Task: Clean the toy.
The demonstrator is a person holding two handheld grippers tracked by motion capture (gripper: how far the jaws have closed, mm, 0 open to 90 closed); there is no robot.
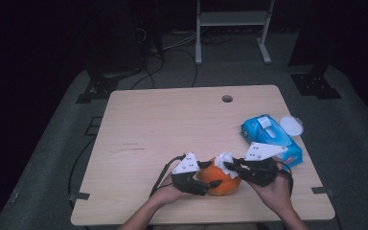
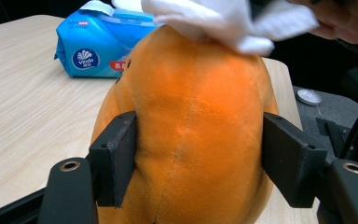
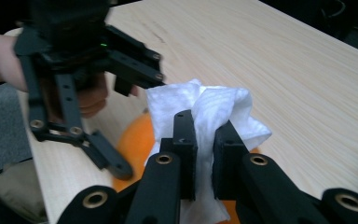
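Note:
An orange plush toy (image 1: pixel 222 181) sits near the table's front edge. In the left gripper view the orange plush toy (image 2: pixel 191 116) bulges between the two black pads, which press into its sides; my left gripper (image 2: pixel 199 156) is shut on it. My left gripper (image 1: pixel 210 174) comes at the toy from the left. A crumpled white tissue (image 3: pixel 214 105) lies on top of the toy (image 3: pixel 133 135), pinched in my right gripper (image 3: pixel 206 133), which is shut on it. From above, my right gripper (image 1: pixel 231 166) holds the tissue (image 1: pixel 224 158) against the toy's upper right.
A blue wipes pack (image 1: pixel 270 138) lies just right of the hands, with a round white lid (image 1: pixel 292 125) beyond it at the table's right edge. The wooden table (image 1: pixel 172 124) has a cable hole (image 1: pixel 227 98) at the back. A white frame (image 1: pixel 232 21) stands behind on the floor.

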